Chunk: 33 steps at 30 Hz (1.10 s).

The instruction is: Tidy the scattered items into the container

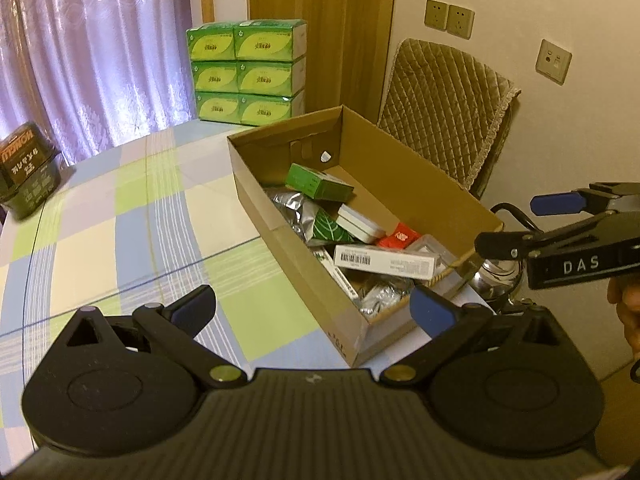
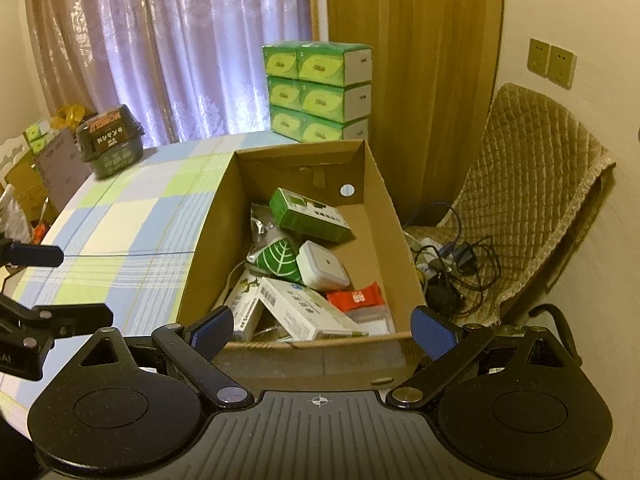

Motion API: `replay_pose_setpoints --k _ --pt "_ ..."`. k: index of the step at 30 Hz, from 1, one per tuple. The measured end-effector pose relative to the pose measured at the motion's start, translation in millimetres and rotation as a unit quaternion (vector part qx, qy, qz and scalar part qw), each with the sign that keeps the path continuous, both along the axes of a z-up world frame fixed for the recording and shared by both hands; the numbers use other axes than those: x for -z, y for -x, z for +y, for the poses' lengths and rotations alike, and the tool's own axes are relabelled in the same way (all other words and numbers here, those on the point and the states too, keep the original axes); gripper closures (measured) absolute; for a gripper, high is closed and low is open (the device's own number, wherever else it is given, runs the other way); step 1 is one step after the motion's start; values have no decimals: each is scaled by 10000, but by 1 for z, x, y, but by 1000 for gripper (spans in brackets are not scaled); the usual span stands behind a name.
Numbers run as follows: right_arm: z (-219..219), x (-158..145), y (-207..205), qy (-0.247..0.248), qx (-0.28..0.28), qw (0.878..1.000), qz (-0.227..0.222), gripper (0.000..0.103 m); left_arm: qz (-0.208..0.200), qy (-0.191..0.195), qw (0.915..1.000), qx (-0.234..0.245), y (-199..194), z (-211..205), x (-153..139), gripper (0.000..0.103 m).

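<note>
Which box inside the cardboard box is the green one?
The small green box lying tilted at the far end of the cardboard box, atop the pile. The other boxes there are white.

Home: curtains [image 2: 168, 52], checked tablecloth [image 1: 120, 220]

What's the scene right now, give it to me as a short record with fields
container: cardboard box on checked tablecloth
in box: green carton, leaf-print pouch, white case, red packet, barcode carton
left gripper: open, empty
right gripper: open, empty
still on table: dark tub
</note>
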State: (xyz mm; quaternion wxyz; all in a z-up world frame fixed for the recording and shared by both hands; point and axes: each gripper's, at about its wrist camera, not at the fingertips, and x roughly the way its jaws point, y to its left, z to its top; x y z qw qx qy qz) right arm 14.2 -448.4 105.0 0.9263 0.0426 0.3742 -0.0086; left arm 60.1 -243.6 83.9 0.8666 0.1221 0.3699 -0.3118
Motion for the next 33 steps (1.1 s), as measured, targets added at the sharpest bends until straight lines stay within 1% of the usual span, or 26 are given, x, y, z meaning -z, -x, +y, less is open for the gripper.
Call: replay_pose_setpoints --k 3,6,18,23,28,33 --pt "3 -3 6 -57 31 10000 -34 3 39 97 9999 -112 4 7 3 1" --pt "9 -7 14 9 -5 10000 -80 3 138 173 9996 -171 9 14 6 2" --pt "22 -12 40 -41 54 9999 -134 3 226 359 9987 -287 31 35 2 2" --pt "29 -13 57 -55 131 9997 -197 3 273 451 9977 -415 36 42 1 2" --pt "38 -17 73 61 170 9995 -263 3 291 468 9968 -573 47 51 1 2" --pt "41 -19 85 34 210 9994 -274 3 401 548 9949 -745 60 62 3 2"
